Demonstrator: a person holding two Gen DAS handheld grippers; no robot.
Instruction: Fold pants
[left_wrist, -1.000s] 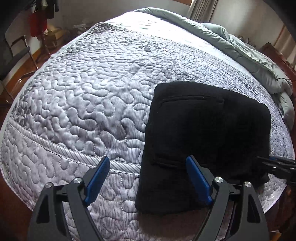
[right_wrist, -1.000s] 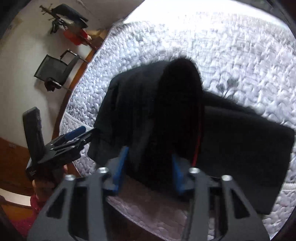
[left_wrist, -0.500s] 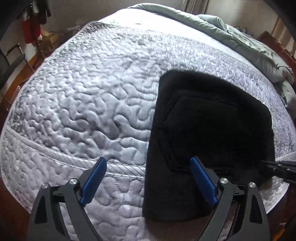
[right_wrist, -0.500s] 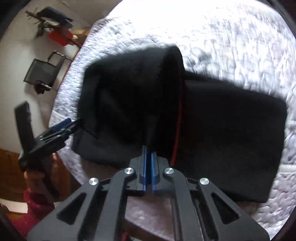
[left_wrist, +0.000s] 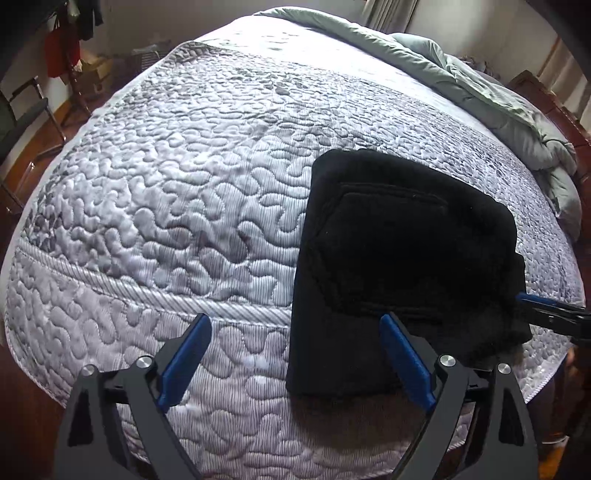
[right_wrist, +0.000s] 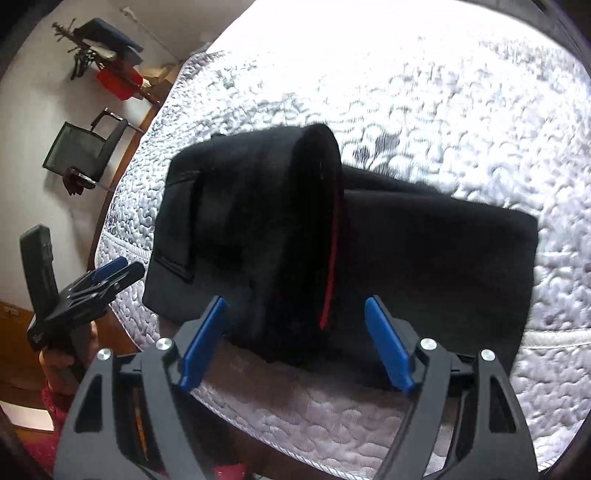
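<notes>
The black pants (left_wrist: 402, 258) lie folded on the quilted bed near its front edge, back pocket up. In the right wrist view the pants (right_wrist: 258, 229) show a raised folded part with a thin red stripe on the left and a flat layer on the right. My left gripper (left_wrist: 295, 358) is open and empty, its right finger over the pants' near edge. My right gripper (right_wrist: 295, 339) is open, its fingers on either side of the raised fold's near end. The right gripper's tip (left_wrist: 546, 314) shows at the pants' right edge.
The silver quilted mattress (left_wrist: 166, 206) fills the view. A green duvet (left_wrist: 498, 96) is bunched at the far right. A black chair (right_wrist: 85, 147) and a coat rack with a red item (right_wrist: 110, 74) stand on the wooden floor on the left.
My right gripper was shut on the fold half a second ago and has opened, releasing it. The left gripper stayed open and barely moved.
</notes>
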